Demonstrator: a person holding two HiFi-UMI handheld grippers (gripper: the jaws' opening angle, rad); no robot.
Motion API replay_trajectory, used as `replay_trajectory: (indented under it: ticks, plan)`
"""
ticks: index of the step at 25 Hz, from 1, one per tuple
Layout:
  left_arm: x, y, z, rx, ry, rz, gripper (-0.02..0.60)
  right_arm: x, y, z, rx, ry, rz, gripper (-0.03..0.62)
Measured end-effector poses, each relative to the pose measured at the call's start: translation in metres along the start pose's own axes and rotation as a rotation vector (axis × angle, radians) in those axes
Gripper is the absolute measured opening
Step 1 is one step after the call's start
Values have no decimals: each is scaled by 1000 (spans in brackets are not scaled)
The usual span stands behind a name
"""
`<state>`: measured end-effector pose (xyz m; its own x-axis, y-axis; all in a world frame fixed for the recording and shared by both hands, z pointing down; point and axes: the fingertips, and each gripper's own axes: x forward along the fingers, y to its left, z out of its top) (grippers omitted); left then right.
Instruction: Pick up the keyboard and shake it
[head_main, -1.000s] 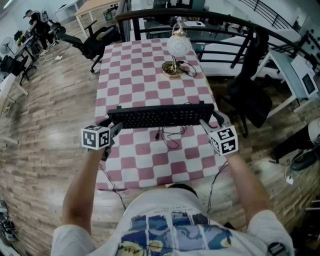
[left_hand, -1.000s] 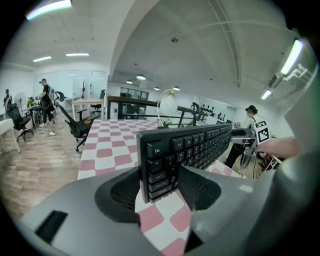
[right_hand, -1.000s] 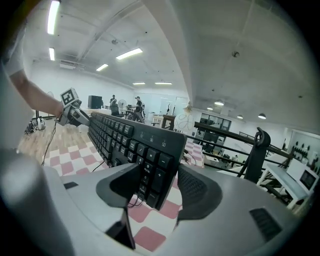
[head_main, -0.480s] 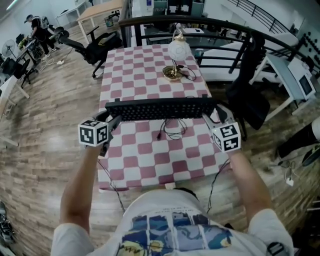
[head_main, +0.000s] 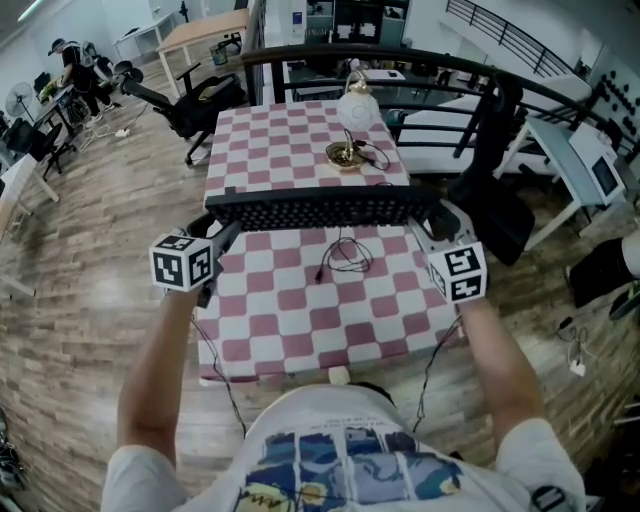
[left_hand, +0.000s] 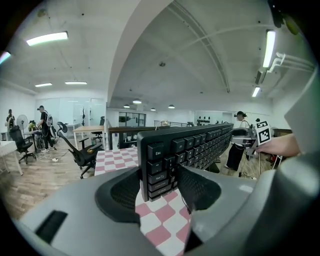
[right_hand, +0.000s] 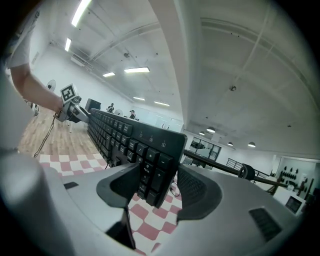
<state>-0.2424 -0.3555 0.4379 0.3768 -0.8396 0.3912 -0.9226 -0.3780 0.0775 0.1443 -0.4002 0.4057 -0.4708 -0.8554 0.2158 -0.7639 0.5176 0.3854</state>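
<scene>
A black keyboard (head_main: 320, 208) hangs level above the pink-and-white checkered table (head_main: 290, 310), held by its two ends. My left gripper (head_main: 222, 236) is shut on the left end, where the Esc key sits between its pads (left_hand: 160, 185). On the right end, by the number pad, my right gripper (head_main: 426, 228) is shut too, and the keyboard (right_hand: 131, 139) runs away from its jaws (right_hand: 152, 187) toward the other hand. The keyboard (left_hand: 197, 145) stands on edge between the pads, keys showing. Its black cable (head_main: 340, 255) trails down onto the table.
A white globe lamp (head_main: 356, 98) on a brass base stands at the table's far end, just beyond the keyboard. A dark curved railing (head_main: 480, 70) runs behind the table. Office chairs (head_main: 185, 95) stand at the far left, white desks at the right.
The keyboard has moved away from my body, out over the table toward the lamp, with both grippers still on its ends.
</scene>
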Motion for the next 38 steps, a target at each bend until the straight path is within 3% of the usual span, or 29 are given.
replay_trajectory:
  ticks: [11,38]
  plan:
    - [-29,-9,36,61,-95,9,229,-36,-4,47,-70,-91,-78,232]
    - [-61,-36,103,235,-321,55,229,-93,-27,92,-207,-180,-296,225]
